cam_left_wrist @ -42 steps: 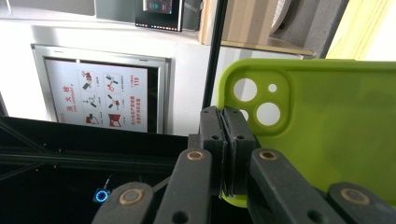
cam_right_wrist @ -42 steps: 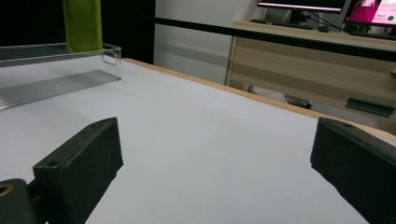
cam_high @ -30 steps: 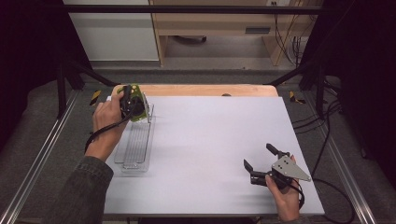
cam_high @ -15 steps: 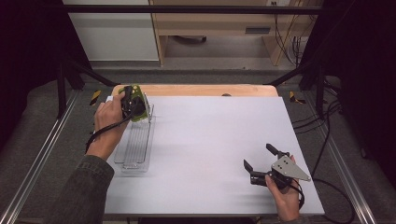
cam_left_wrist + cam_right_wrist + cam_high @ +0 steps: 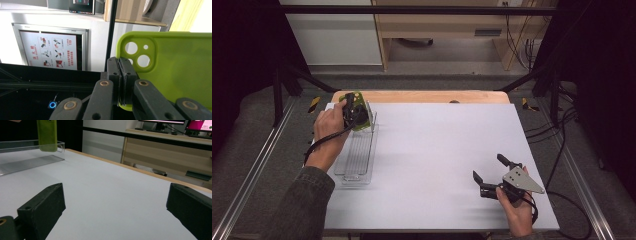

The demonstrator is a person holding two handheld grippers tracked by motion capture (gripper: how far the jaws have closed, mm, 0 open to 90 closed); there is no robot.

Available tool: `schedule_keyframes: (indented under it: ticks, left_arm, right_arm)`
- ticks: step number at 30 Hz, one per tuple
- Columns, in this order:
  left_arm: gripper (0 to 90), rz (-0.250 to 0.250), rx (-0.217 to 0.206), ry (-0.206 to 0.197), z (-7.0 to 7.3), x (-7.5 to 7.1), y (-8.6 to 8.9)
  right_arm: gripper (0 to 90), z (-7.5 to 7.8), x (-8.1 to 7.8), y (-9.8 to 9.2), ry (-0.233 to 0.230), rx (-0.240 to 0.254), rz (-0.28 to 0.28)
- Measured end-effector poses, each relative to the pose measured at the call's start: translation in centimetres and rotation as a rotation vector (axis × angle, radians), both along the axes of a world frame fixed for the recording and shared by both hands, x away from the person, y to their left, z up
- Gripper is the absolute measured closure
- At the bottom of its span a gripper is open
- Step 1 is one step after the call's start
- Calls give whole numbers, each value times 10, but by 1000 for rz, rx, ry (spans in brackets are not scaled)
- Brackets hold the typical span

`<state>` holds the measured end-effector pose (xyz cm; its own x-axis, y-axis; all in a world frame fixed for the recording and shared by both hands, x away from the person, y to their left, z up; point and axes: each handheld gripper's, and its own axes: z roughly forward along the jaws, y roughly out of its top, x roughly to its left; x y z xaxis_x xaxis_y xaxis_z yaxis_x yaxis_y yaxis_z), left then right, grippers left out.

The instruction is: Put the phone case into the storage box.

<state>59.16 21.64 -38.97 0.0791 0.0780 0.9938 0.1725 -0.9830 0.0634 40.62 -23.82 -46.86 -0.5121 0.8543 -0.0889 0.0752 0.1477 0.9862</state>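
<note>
While the left hand (image 5: pixel 331 131) is reaching toward ten o'clock on the white tabletop (image 5: pixel 437 160), the left gripper (image 5: pixel 353 112) is pinching a lime green phone case (image 5: pixel 355 102) by its edge, its fingers (image 5: pixel 113 72) pressed together on the case rim. A clear plastic tray (image 5: pixel 357 157) is lying lengthwise at about nine o'clock, and the case is hanging over its far end; the ribbed floor of the tray is looking bare, as far as the high view tells. At four o'clock the right gripper (image 5: pixel 492 172) is sitting in the right hand (image 5: pixel 517 210), its fingers (image 5: pixel 42 205) spread wide and gripping nothing. From the left gripper view the camera cut-outs of the case are showing plainly beside the closed fingers, a detail too small overhead. From the right gripper view the case's lower end is dipping inside the tray's far wall, though whether it is touching the floor is impossible to tell
</note>
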Motion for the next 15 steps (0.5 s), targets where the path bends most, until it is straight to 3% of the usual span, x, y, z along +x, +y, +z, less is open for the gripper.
schedule_keyframes:
  ticks: [15]
  left_arm:
    - [879,-17,22,-13,-7,0,0]
  right_arm:
    - [22,0,0,-1,0,3,-1]
